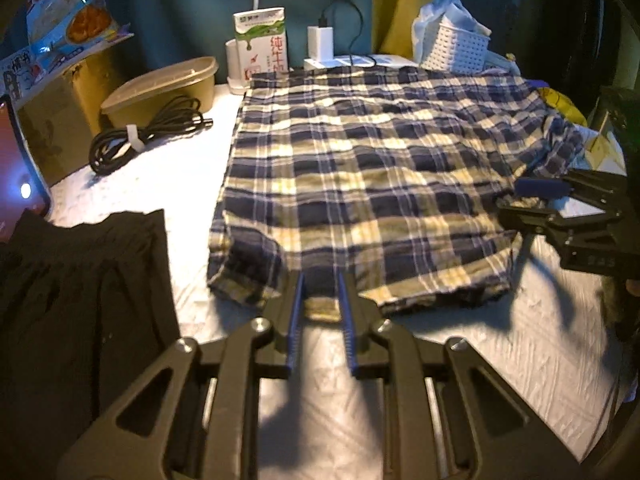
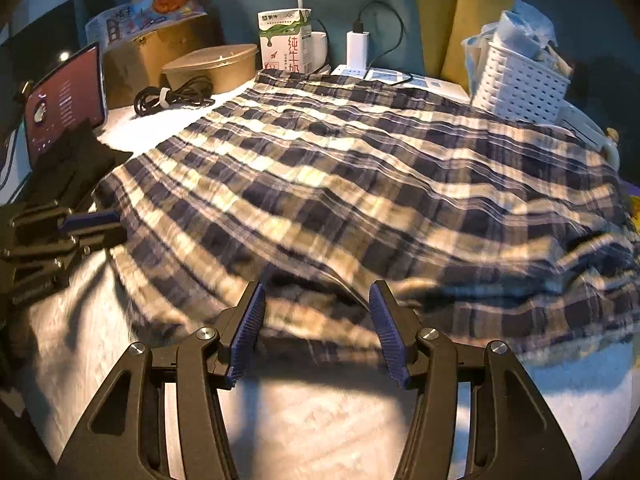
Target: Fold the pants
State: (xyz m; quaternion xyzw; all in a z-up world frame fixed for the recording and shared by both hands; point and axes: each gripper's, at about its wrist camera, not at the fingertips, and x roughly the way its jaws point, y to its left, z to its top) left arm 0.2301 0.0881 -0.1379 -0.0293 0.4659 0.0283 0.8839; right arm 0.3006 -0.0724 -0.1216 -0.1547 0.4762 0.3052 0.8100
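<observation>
Blue, white and yellow plaid pants (image 1: 360,160) lie spread flat on a white table (image 1: 180,168). At their near hem my left gripper (image 1: 322,280) stands narrow, shut on a small bunch of the cloth pulled in between its blue pads. The right wrist view shows this gripper (image 2: 116,226) at the left corner of the pants (image 2: 340,180). My right gripper (image 2: 316,296) is open wide at the near edge, which lies loosely between its fingers without touching the pads. From the left wrist view, it (image 1: 520,200) is at the pants' right edge.
A black garment (image 1: 80,300) lies left of the pants. Behind stand a coiled black cable (image 1: 148,136), a lidded brown bowl (image 1: 160,92), a milk carton (image 1: 262,40), a plugged-in charger (image 1: 320,42) and a white basket (image 1: 456,48). A lit screen (image 2: 64,100) leans at the left.
</observation>
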